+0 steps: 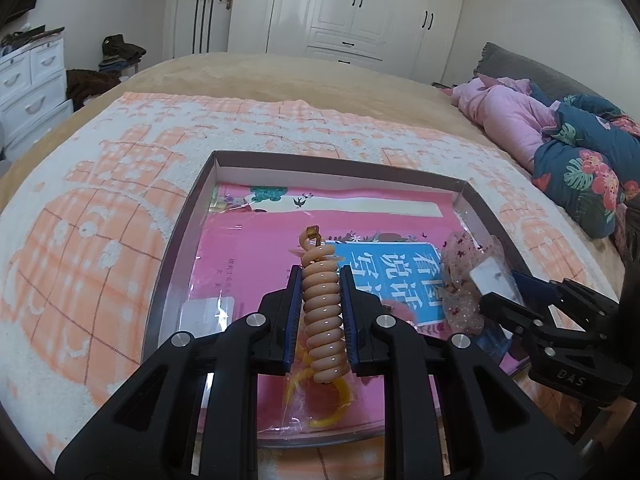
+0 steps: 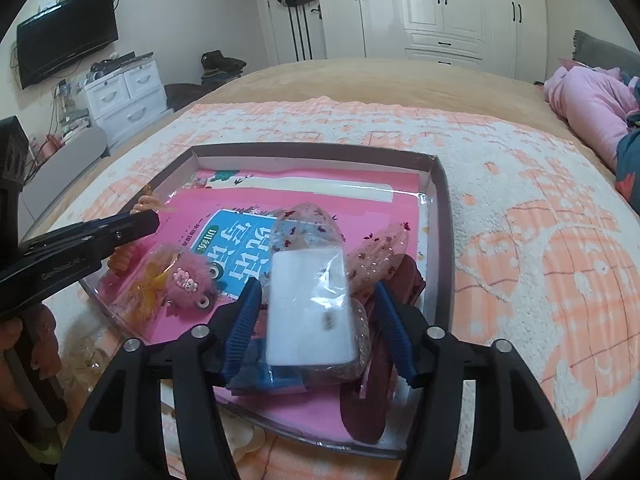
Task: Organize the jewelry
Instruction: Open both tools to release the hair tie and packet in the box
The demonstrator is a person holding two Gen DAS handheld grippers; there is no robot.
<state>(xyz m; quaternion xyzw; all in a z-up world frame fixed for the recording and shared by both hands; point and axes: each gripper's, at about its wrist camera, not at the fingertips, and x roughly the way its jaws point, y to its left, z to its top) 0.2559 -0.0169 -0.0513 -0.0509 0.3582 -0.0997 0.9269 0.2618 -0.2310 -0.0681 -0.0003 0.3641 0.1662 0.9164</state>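
The left gripper (image 1: pixel 320 316) is clamped on a peach spiral hair tie (image 1: pixel 323 320) at frame centre, above the tray (image 1: pixel 172 248). The right gripper (image 2: pixel 320 332) stands partly open around a bagged sparkly bow (image 2: pixel 308 304), pads apparently clear. Step in hand: placing items in the tray. Next: release, then retreat.

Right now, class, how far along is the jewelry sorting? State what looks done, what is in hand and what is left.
Done: a fuzzy pink clip and a yellow piece already lie in the tray.
In hand: the left tongs clamp a peach spiral hair tie; the right tongs stand around a clear packet with a white card, pads apparently apart.
Left: setting both down.
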